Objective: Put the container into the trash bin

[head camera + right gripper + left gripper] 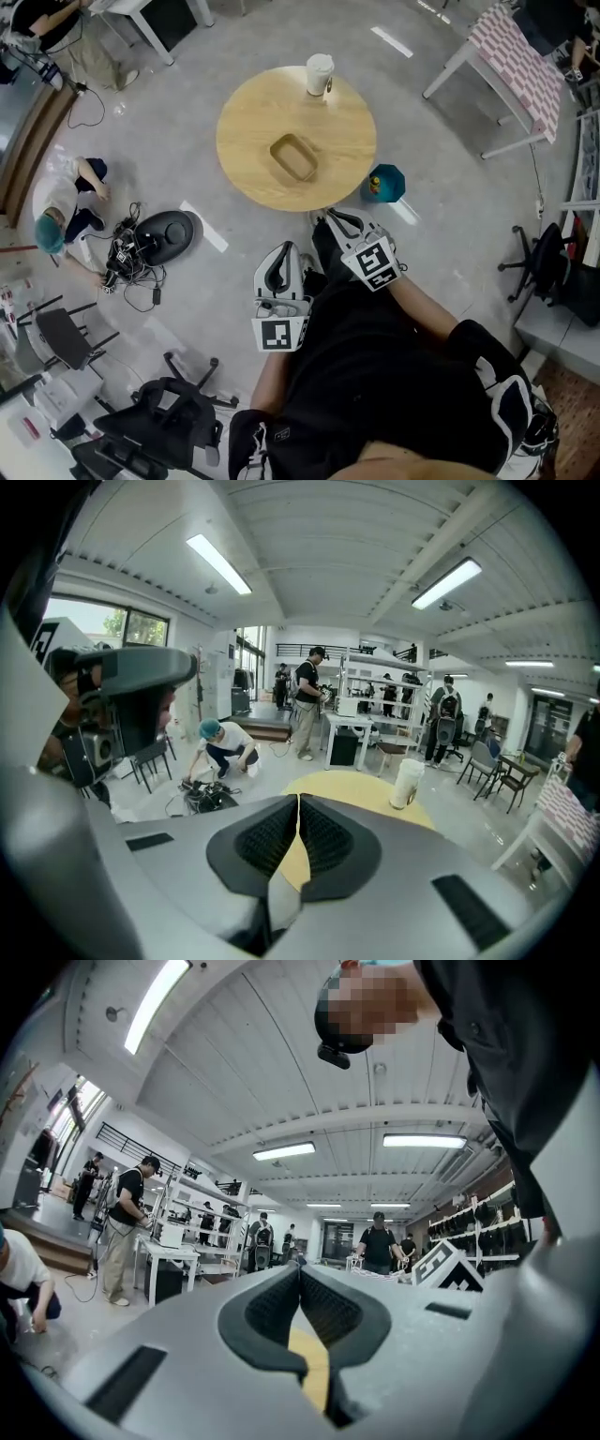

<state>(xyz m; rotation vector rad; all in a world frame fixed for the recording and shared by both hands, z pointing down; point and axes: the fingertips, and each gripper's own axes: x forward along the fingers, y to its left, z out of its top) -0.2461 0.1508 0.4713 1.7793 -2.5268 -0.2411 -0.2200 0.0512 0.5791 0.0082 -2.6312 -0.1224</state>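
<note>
**A:** What's the biggest thing there?

**B:** A round wooden table [246, 141] on the grey floor, straight ahead of the person.

**A:** And the two tools in the hands?

**B:** Both are by the table's near edge. The left gripper [300, 1267] has its jaws pressed together with nothing between them. The right gripper [298, 799] is the same, with its tips meeting and nothing held.

**A:** Where's the trash bin [385, 183]?

**B:** It's teal and stands on the floor just beside the table's right edge.

**A:** And the container [293, 157]?

**B:** It's brown and rectangular. It lies near the middle of the tabletop, well apart from both grippers.

**A:** Anything smaller?

**B:** A white cup [320, 74] stands upright at the table's far edge.
</note>
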